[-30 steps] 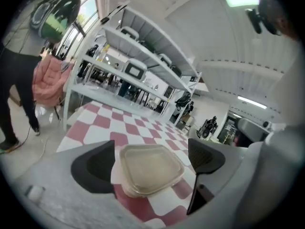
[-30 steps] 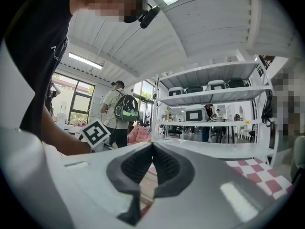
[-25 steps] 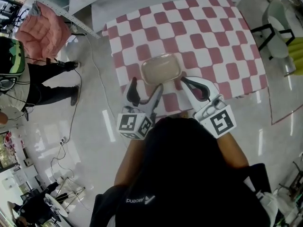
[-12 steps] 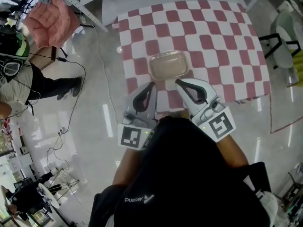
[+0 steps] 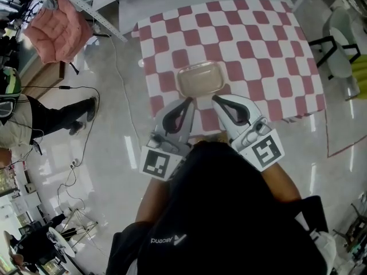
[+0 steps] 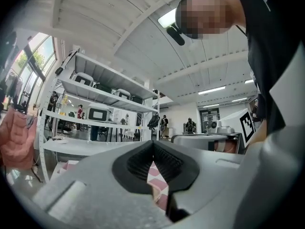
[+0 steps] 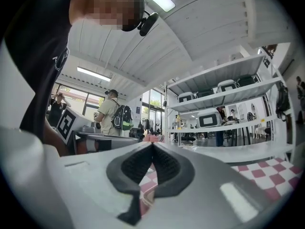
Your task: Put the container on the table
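Note:
The container (image 5: 200, 79), a shallow beige tub with a clear lid, rests on the red-and-white checked table (image 5: 258, 50) near its front edge. My left gripper (image 5: 189, 101) is shut, its tip just short of the tub's near-left corner. My right gripper (image 5: 214, 98) is shut too, by the near-right corner. In the left gripper view the left gripper (image 6: 153, 142) has its pads pressed together with nothing between them. The right gripper view shows the right gripper (image 7: 152, 144) likewise. Checked cloth (image 6: 158, 178) shows below the pads.
A pink jacket (image 5: 57, 27) hangs on a rack at the far left, and a person (image 5: 34, 116) stands on the glossy floor beside a trailing cable (image 5: 123, 79). A chair (image 5: 338, 39) stands right of the table. White shelving (image 6: 95, 94) lies ahead.
The left gripper's jaws, wide open a second ago, have closed. Both grippers now sit close together just in front of the container, which has stayed on the table.

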Demonstrator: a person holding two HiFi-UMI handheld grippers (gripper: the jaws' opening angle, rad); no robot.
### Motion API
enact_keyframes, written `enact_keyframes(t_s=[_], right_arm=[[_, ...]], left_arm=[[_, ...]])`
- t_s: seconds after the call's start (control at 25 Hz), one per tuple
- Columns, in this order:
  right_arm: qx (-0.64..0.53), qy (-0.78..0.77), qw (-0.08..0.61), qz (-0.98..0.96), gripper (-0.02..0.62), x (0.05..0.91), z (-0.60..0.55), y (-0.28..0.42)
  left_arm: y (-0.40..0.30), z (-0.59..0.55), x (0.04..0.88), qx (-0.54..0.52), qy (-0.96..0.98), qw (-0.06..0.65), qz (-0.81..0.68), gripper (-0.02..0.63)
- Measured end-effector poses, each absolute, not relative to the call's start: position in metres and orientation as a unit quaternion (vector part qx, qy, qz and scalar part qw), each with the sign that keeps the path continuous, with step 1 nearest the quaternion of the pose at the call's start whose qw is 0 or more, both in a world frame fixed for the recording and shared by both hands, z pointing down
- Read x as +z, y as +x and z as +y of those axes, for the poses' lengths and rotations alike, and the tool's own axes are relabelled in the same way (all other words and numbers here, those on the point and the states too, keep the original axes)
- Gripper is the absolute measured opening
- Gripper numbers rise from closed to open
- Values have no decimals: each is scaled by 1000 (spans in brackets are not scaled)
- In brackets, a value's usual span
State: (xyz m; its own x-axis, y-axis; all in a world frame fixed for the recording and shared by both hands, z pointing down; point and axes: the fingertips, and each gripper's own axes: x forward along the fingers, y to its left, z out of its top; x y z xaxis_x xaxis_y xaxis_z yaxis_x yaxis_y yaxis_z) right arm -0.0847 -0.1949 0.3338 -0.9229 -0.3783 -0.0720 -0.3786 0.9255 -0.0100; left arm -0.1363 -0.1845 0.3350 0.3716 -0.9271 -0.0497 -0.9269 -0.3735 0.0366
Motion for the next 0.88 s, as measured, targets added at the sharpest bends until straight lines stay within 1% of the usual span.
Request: enact_keyframes(t_s=[0.88], right_arm=[[2,-206,32,978,3,337,-197,-82]], left_arm=[[-138,-188,335,-34,832,2,-553,11]])
